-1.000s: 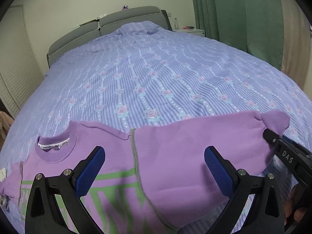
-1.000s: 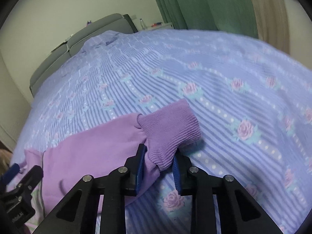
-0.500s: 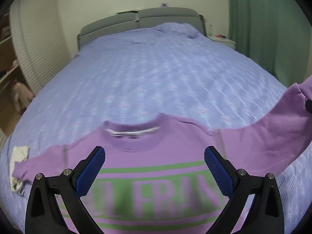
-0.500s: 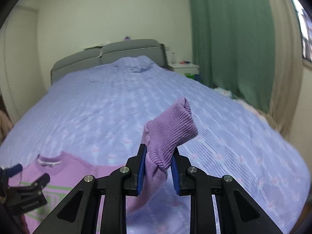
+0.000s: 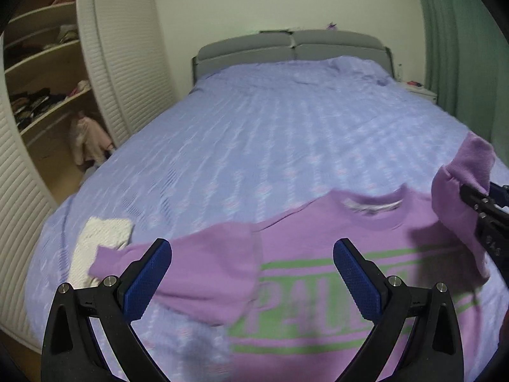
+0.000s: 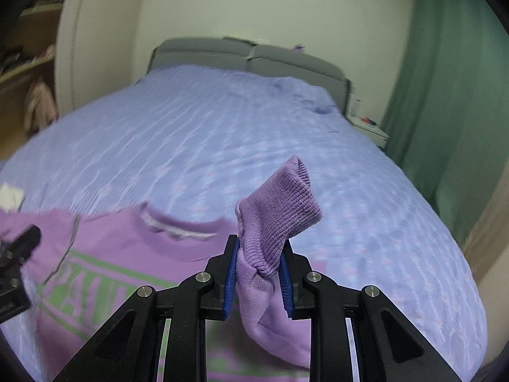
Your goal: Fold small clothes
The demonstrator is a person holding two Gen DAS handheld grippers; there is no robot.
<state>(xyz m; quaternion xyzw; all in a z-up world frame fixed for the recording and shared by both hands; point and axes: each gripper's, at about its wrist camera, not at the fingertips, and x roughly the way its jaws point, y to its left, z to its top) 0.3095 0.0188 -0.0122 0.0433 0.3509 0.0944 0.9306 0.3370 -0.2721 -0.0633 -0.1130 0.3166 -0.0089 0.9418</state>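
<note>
Green letters "PAUL" readable across chest of purple sweatshirt point(image 5: 318, 254), rest cut off; neck label there too blurred.

1. Sweater point(image 5: 318, 254): hem and lower body cut off by the bottom edge in both views; green lettering partly hidden behind the gripper fingers.
2. Bedspread point(image 5: 254, 143): pattern smeared by motion blur.
3. White cloth point(image 5: 101, 238) near the bed's left edge: blurred, kind unclear.
4. Wardrobe shelves point(image 5: 41, 63): contents too small to identify.

Left hand-held gripper point(image 5: 253, 281) gapes wide, empty; right hand-held gripper point(image 6: 259, 273) clamped on cloth.
</note>
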